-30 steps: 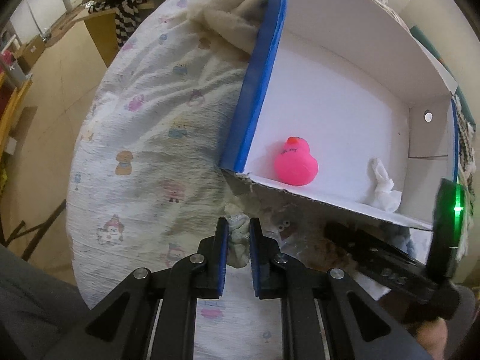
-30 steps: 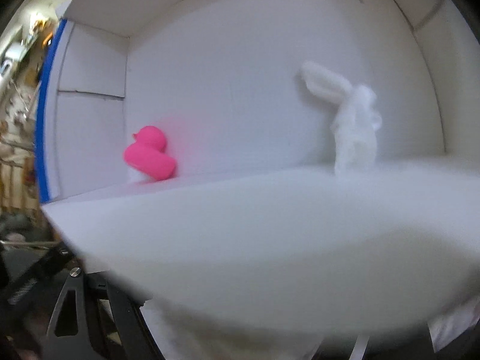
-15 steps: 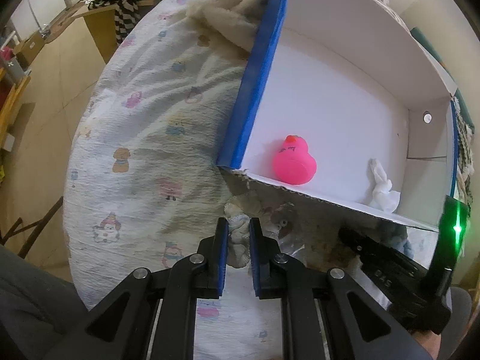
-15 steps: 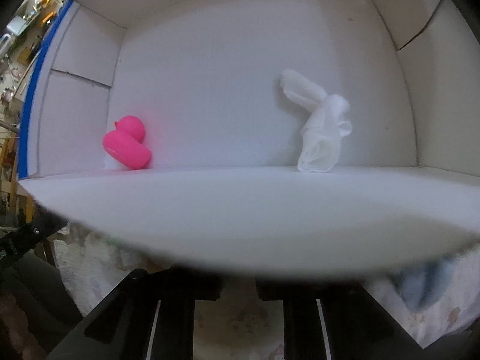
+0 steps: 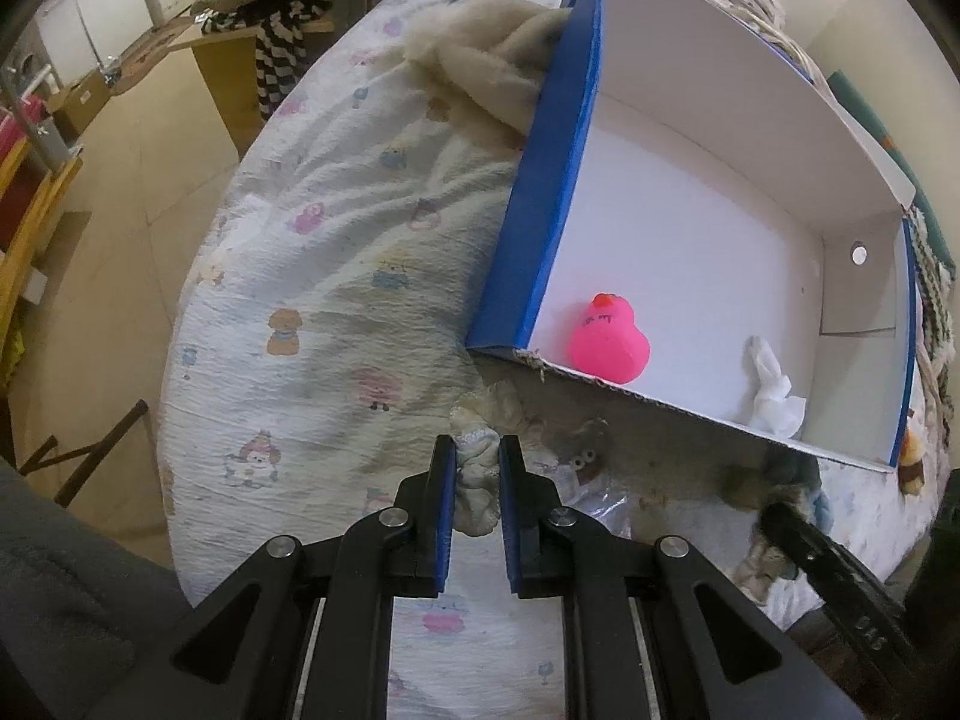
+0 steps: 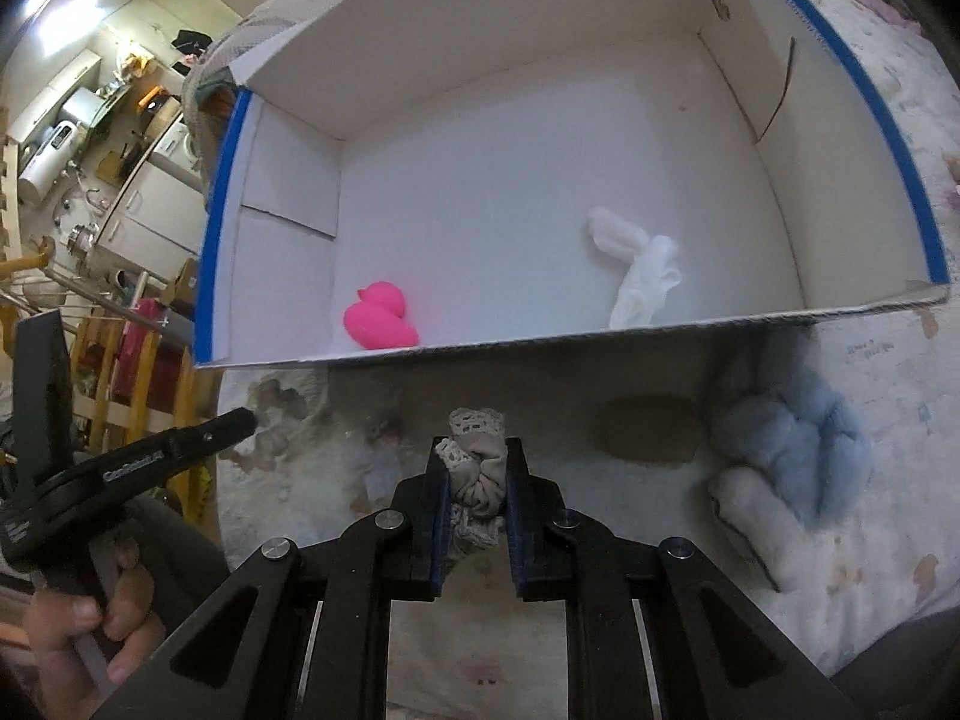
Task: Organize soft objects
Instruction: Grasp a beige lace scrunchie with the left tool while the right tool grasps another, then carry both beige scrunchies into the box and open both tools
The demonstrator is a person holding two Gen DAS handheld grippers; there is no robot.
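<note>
A white cardboard box with blue edges [image 5: 543,192] [image 6: 219,222] lies on the bed. Inside it are a pink toy duck [image 5: 609,339] [image 6: 379,325] and a white cloth piece [image 5: 774,390] [image 6: 639,276]. My left gripper [image 5: 477,456] is shut on a pale rolled sock [image 5: 477,495] just in front of the box's near wall. My right gripper [image 6: 477,459] is shut on a grey lace-trimmed cloth bundle [image 6: 477,468], also in front of the box. The left gripper shows at the left of the right wrist view [image 6: 237,420].
A blue and white plush [image 6: 780,462] lies on the printed quilt [image 5: 336,276] right of my right gripper. A beige fluffy blanket [image 5: 480,72] lies beyond the box's left wall. A small toy with googly eyes [image 5: 582,456] lies by the box. The bed edge drops to the floor at left.
The right gripper has pulled back and up from the box's near wall, and its held grey bundle now shows. The left gripper stays shut on its sock, nearly still.
</note>
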